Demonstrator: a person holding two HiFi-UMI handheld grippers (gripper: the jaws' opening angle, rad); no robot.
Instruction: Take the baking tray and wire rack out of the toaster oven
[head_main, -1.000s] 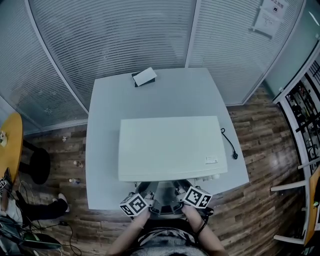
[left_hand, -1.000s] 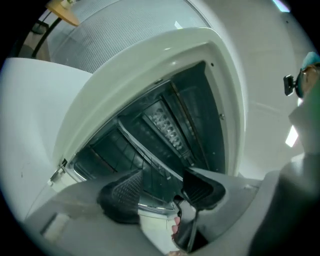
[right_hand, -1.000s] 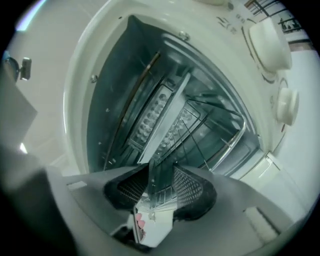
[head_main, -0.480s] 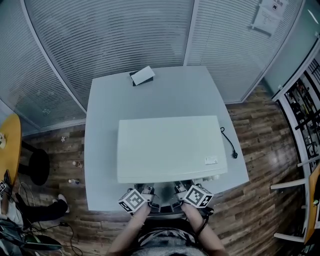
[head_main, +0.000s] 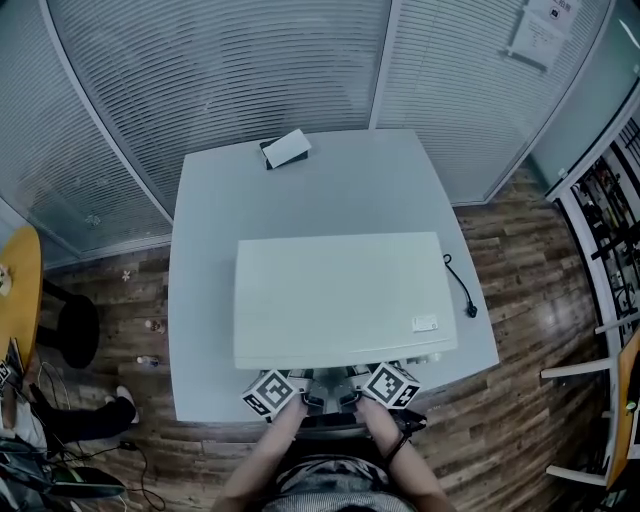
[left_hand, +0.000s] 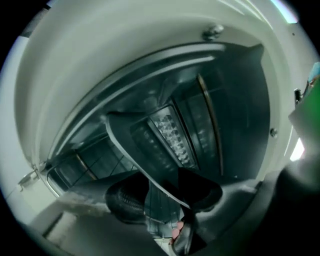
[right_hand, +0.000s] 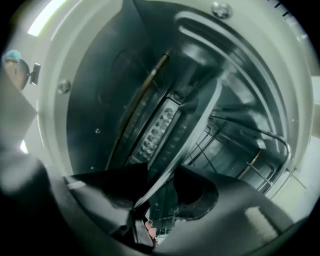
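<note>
While the baking tray (left_hand: 150, 145) sits inside the toaster oven (head_main: 340, 295), its near rim passes between the jaws of both grippers. The left gripper (left_hand: 162, 195) and the right gripper (right_hand: 157, 187) are closing, but a gap shows between the pads and the thin rim. The wire rack (right_hand: 225, 145) lies close beside the tray, also inside. The oven stands at the near side of a grey table (head_main: 300, 190). A small box (head_main: 288, 151) lies at the far edge and a black cable (head_main: 460, 290) at the right.
</note>
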